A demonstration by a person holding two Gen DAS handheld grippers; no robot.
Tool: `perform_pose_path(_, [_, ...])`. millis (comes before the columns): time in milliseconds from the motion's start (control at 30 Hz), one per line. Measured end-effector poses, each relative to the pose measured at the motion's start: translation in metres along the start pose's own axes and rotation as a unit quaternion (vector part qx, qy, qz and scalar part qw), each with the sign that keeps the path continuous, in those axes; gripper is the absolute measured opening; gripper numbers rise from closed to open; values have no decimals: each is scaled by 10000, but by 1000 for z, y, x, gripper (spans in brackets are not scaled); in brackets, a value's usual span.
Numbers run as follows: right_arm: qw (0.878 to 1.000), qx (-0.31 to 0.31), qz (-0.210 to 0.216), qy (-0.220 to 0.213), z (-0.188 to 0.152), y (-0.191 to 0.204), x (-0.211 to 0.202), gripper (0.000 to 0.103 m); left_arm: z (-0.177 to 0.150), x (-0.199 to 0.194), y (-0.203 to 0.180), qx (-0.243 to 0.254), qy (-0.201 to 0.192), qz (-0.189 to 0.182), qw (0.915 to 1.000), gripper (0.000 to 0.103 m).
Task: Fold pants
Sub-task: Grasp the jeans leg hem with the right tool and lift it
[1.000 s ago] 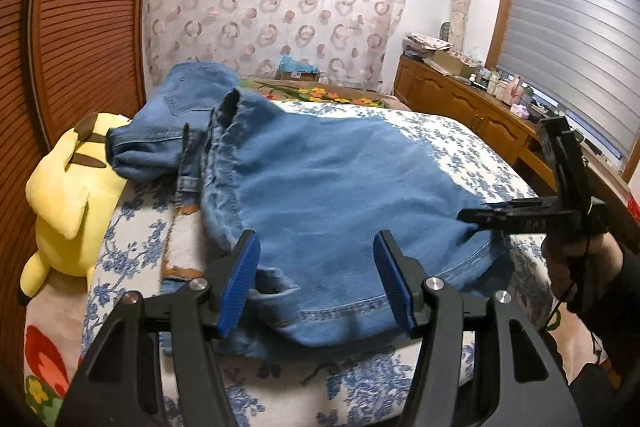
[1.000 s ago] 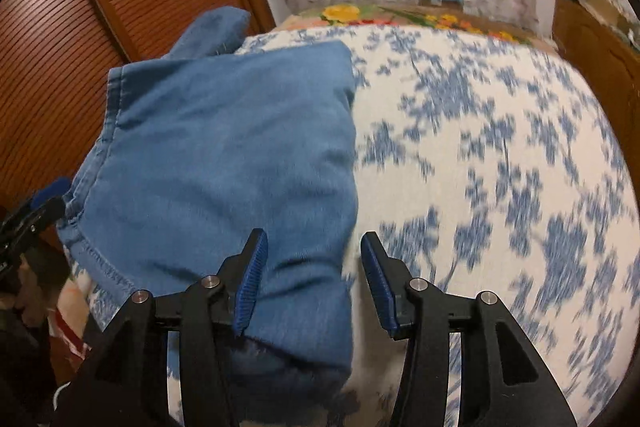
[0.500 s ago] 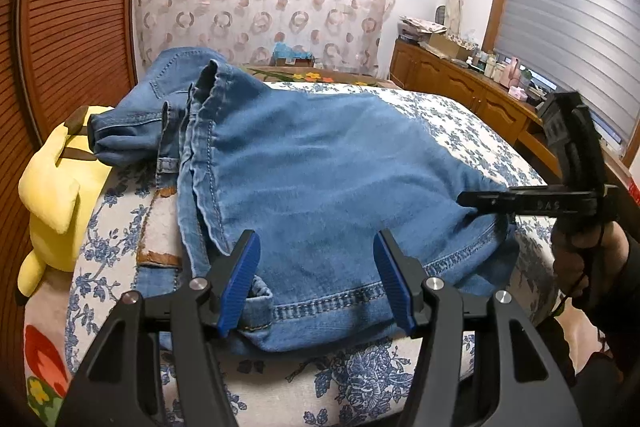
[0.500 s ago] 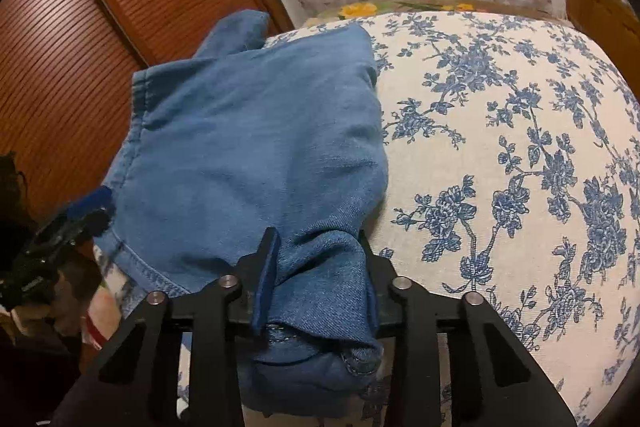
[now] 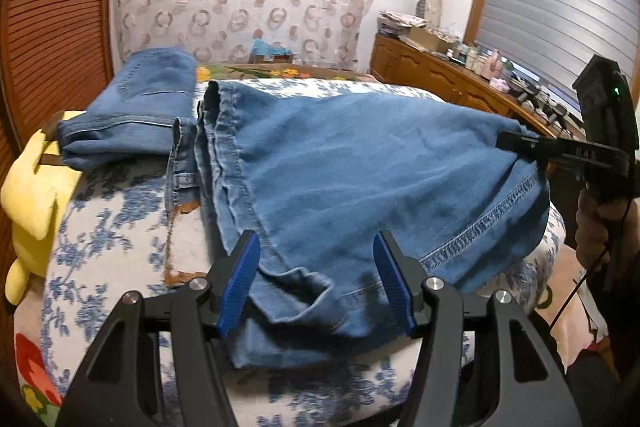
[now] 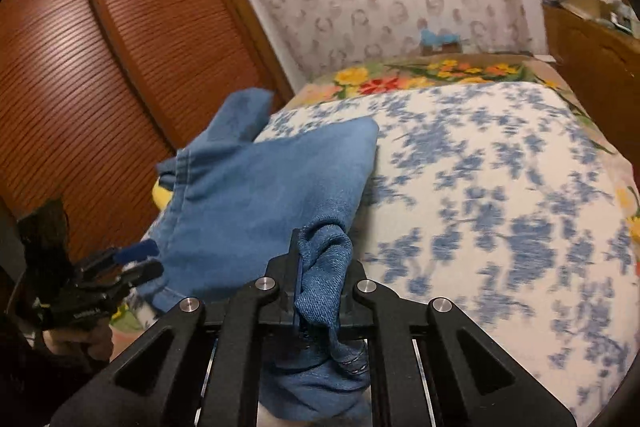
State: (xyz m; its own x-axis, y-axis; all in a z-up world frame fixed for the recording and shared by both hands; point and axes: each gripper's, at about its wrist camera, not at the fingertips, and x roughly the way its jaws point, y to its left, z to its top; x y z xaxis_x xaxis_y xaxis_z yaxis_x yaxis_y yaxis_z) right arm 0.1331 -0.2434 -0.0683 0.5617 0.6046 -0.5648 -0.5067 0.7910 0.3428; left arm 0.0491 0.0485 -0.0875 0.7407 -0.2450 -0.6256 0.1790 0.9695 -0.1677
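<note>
Denim bunches in my right gripper (image 6: 320, 279), just closed on the pants (image 5: 360, 163); my left gripper (image 5: 316, 283) stands spread around the hem.

surface: bed (image 5: 120, 219), blue-flowered white cover | lying on it: blue denim pants (image 5: 360, 179), yellow plush toy (image 5: 32, 203) at left edge, floral blanket (image 6: 440, 71) at far end

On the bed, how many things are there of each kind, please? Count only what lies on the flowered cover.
Jeans: 1
Folded denim piece: 1
Yellow plush toy: 1
Total: 3
</note>
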Motion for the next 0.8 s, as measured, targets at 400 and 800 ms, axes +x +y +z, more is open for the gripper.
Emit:
perform_pose_path(400, [9982, -476, 304, -183, 17, 33, -14, 7, -10, -7, 11, -108, 143, 144, 9997, 58])
perform_pose_path(800, [9809, -1462, 1282, 81, 27, 160, 27, 7, -11, -72, 77, -665, -451, 717, 9942, 58])
